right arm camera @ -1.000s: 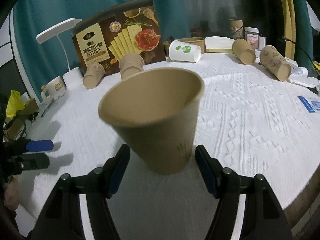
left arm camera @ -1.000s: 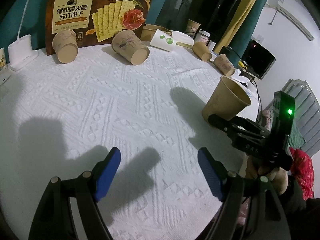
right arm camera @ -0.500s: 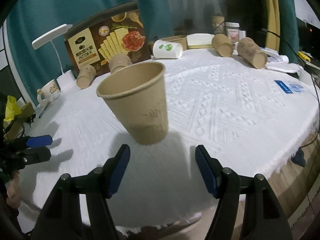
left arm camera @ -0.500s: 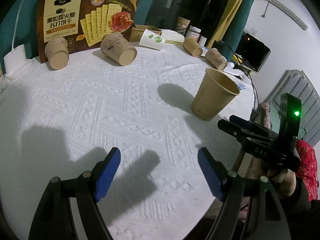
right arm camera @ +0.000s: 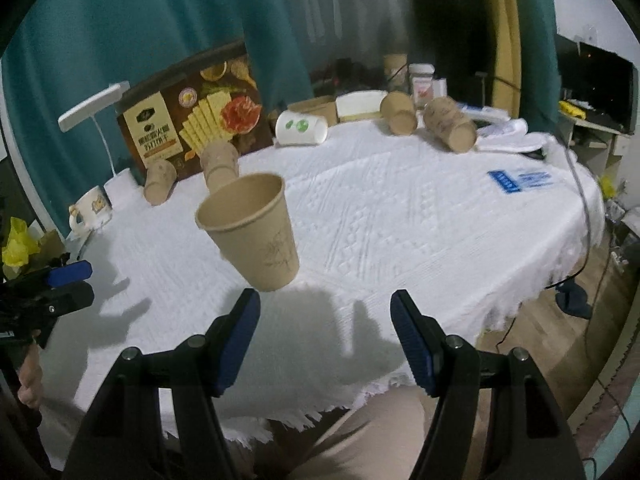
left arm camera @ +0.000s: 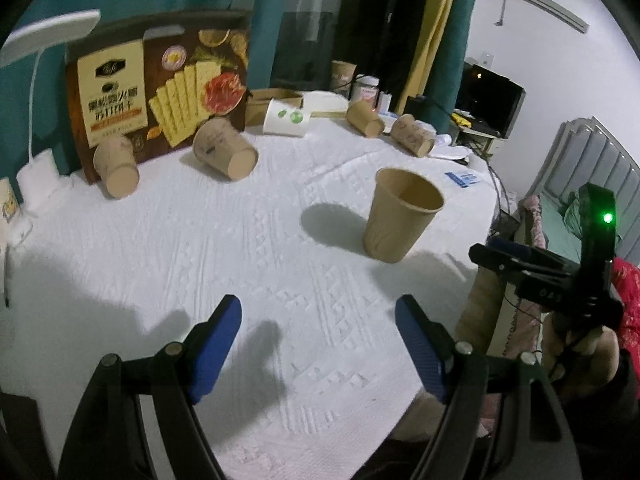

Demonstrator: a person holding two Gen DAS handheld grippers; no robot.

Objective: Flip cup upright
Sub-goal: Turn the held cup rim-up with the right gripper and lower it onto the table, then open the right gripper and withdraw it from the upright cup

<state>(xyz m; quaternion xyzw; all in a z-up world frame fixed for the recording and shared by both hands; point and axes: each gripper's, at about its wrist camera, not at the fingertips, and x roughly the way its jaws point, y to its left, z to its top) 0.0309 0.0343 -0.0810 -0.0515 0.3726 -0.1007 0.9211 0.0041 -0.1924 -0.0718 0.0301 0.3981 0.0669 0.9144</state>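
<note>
Nearest the left wrist camera, the left hand-held gripper [left arm camera: 318, 342] hangs over the white cloth with its blue-padded fingers [left arm camera: 214, 338] spread wide and nothing between them. The right hand-held gripper [right arm camera: 325, 330] is likewise released, its fingers apart above the front edge of the bench [right arm camera: 400, 216], holding nothing; from the left view it appears off the bench's right edge [left arm camera: 516, 258], a green light glowing on its body.

Just beyond the right gripper's fingertips stands the cup [right arm camera: 252, 232], a plain brown paper cup, upright with its open mouth up and its base on the cloth. It is free of both grippers. In the left view the same cup [left arm camera: 400, 216] sits near the bench's right side, its shadow falling to the left.

Further back, a blue card [right arm camera: 520, 179] lies flat near the right edge. Towards the rear, several brown paper cups lie on their sides: two [left arm camera: 224, 152] in front of a big cracker box [left arm camera: 160, 92] that stands against the teal curtain [right arm camera: 120, 28], and two more [right arm camera: 450, 128] at the back right. A white cup [right arm camera: 302, 128] with green marks also lies on its side near the box. A white desk lamp [right arm camera: 94, 106] rises at the far left, with a mug [right arm camera: 90, 208] close to it.
</note>
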